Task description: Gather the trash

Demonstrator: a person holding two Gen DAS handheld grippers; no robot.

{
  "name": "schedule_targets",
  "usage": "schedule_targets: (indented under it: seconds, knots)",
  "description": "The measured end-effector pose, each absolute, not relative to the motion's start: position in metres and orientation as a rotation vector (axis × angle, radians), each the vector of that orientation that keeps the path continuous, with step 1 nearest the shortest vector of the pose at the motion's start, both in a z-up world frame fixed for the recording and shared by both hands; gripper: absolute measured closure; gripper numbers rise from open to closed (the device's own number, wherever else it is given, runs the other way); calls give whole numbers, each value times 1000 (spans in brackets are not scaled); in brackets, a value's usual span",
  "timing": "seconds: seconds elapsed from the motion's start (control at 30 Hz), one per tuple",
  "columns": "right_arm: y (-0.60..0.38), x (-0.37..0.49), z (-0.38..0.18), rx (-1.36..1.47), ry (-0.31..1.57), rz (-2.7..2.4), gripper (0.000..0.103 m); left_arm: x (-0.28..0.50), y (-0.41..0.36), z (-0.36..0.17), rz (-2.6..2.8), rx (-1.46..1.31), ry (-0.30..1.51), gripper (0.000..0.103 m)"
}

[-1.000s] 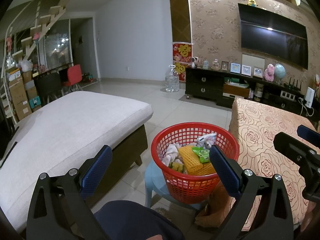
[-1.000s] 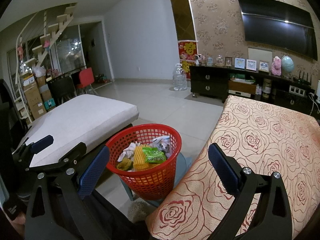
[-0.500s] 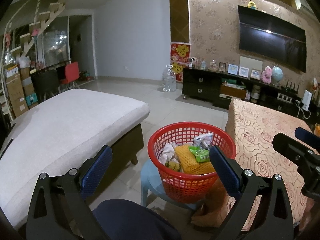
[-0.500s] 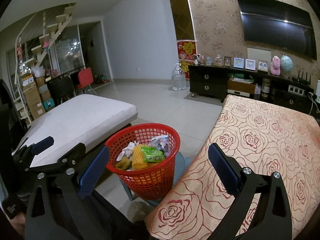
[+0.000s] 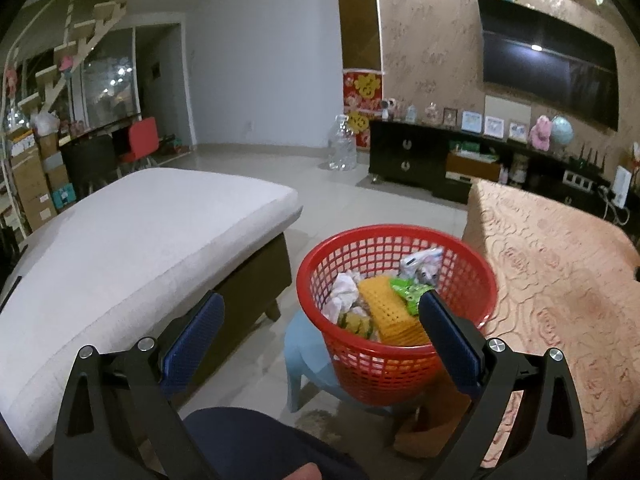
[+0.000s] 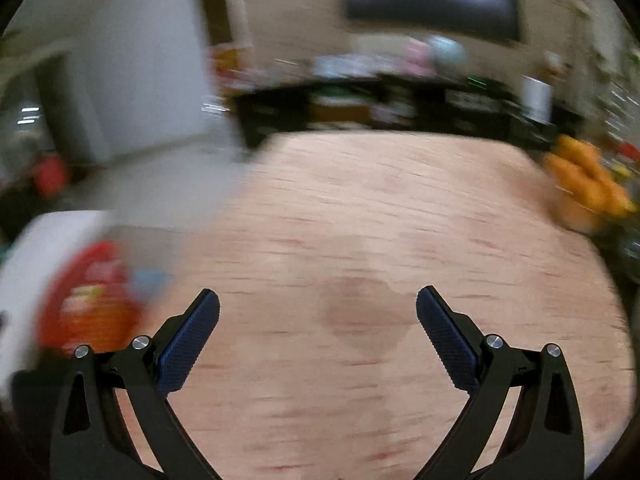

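Left gripper (image 5: pixel 320 320) with jaws spread wide, gripping nothing. Red basket (image 5: pixel 472 264) on a pale blue stool (image 5: pixel 304 352), between the grey sofa cushion (image 5: pixel 132 240) and the left edge of the surface (image 5: pixel 560 272) with its rose-patterned cloth. Basket rim just ahead of the right jaw, partly hidden behind it. Inside: crumpled white paper (image 5: pixel 344 292), yellow foam mesh (image 5: pixel 386 308), green wrapper (image 5: pixel 408 292), silver wrapper (image 5: pixel 420 264).

Right gripper (image 6: pixel 318 312) likewise wide apart and empty, above the bare cloth of the surface (image 6: pixel 360 220). Heavily blurred view; basket (image 6: pixel 86 300) a red smear off the left edge, outside the left jaw. Orange blur (image 6: pixel 584 184) at the far right corner, not identifiable.
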State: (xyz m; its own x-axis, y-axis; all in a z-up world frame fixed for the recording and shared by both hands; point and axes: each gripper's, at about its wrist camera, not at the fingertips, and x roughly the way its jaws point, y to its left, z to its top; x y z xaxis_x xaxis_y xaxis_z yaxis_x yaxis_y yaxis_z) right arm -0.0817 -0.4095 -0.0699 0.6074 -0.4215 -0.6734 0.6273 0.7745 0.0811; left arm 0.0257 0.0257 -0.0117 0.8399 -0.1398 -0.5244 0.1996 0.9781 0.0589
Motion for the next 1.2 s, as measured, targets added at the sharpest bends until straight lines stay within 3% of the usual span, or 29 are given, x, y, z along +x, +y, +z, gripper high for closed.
schedule_targets:
  seconds: [0.17,0.3,1.2]
  knots:
    - [-545,-117,-122,462,822,-895,7,41,18,-28,-169,131,575,9]
    - [-597,-132,-150,500,850,-894,7,50,16,-34,-182,109,625,9]
    - [-622,-144,-163,411,845,-806,6,47,47,-36,-170,16,583,9]
